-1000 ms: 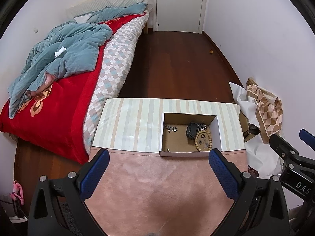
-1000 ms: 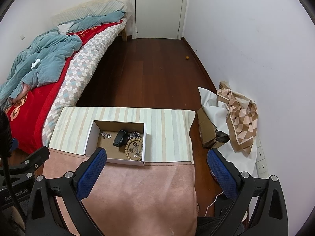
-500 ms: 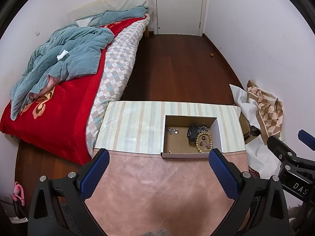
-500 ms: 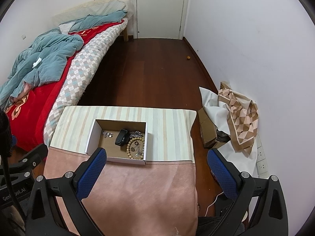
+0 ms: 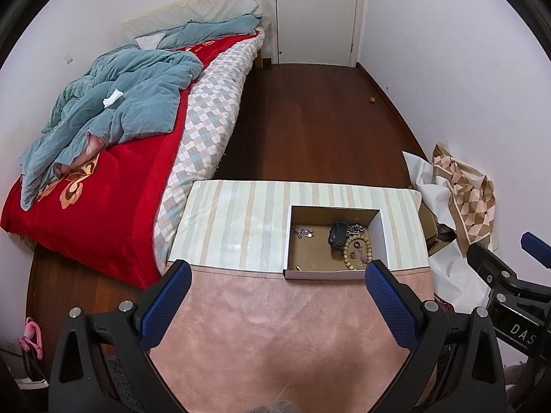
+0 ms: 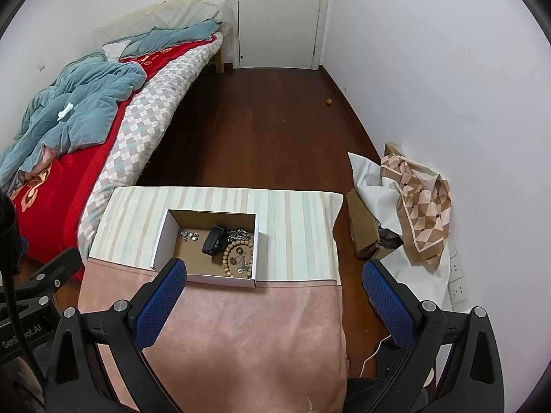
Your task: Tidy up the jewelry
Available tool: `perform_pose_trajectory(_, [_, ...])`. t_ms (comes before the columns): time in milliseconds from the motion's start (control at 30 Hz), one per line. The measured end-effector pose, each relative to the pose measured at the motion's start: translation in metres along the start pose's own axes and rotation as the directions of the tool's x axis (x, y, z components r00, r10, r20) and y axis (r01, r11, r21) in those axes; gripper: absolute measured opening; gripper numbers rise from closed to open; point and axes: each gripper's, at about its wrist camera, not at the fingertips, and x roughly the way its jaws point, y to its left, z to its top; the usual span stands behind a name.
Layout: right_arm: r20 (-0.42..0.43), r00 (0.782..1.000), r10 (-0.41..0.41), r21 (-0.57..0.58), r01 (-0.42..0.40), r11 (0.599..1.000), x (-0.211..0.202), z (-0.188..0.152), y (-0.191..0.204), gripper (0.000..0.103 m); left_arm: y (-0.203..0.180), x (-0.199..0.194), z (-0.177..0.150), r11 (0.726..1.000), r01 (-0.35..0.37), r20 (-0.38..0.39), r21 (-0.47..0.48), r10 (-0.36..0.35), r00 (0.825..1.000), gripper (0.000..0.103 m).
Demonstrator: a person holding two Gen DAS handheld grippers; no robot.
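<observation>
Bedroom with dark wood floor; bed [image 5: 113, 144] at left, low table [image 5: 241, 220] with a striped cover and, nearer, a pink cloth [image 5: 282, 327]. Open cardboard box [image 6: 162, 241] on the striped part, holding a wooden bead bracelet [image 6: 237, 258], a dark case [image 6: 213, 241], a silver chain [image 6: 241, 233] and small silver pieces [image 6: 189, 235]. Left gripper [image 5: 277, 296] and right gripper [image 6: 273, 296] above the pink cloth, jaws spread wide, empty. Likely hazards: chain tangled with beads, lifted together; small pieces slipping between broad pads; light box pushed along the cover.
</observation>
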Motion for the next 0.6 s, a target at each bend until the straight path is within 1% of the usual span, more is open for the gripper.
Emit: perform_pose_trajectory(600, [-0.003,1.0,0.012,0.005,-0.012,1.0,-0.0013,-0.0023,0.0033,0.103,0.0026,-0.0027,-0.0013,1.0,-0.017,0.005,-0.006,0.017,1.0,0.103])
